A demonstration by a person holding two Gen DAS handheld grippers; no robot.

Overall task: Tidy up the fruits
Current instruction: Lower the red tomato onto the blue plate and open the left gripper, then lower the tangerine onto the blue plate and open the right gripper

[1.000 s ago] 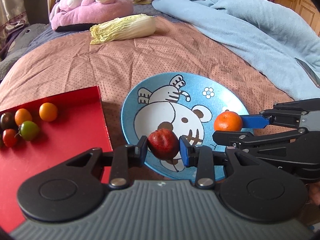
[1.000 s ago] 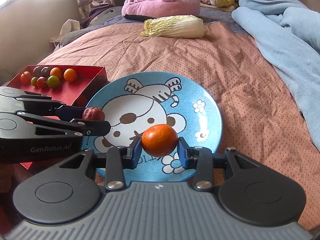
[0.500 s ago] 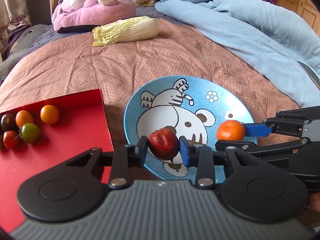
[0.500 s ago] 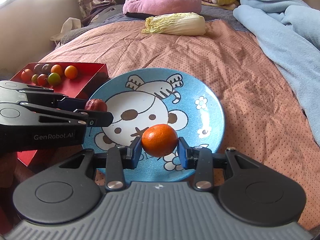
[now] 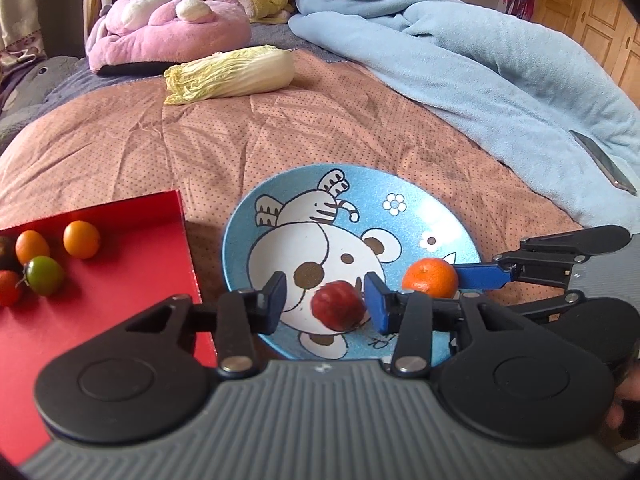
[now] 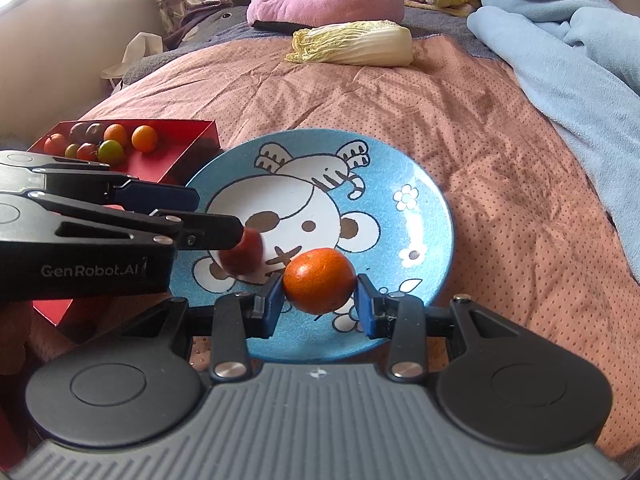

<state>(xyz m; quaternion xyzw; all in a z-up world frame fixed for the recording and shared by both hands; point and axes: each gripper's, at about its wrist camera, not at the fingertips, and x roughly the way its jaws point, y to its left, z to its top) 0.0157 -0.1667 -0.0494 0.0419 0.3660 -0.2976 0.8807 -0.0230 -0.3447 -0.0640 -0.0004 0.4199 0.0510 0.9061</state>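
- Opening: left gripper (image 5: 325, 300) jaws spreading over the blue plate (image 5: 440, 216); red fruit (image 5: 338, 310) sits between them, clear gap to the left pad, just beside the right pad, blurred in the right wrist view.
- Right gripper (image 6: 319, 300) pinching the mandarin (image 6: 319, 280) on both sides, above the plate's near edge.
- Mandarin is right of the red fruit, near but apart.
- Red tray (image 5: 132, 280) left of the plate holds small tomatoes (image 5: 44, 275).
- Cabbage (image 5: 232, 74) on the far side of the bed.

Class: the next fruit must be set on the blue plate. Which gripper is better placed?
Right. The right gripper grips the mandarin above the blue plate; the left gripper's jaws are opening, releasing the red fruit.
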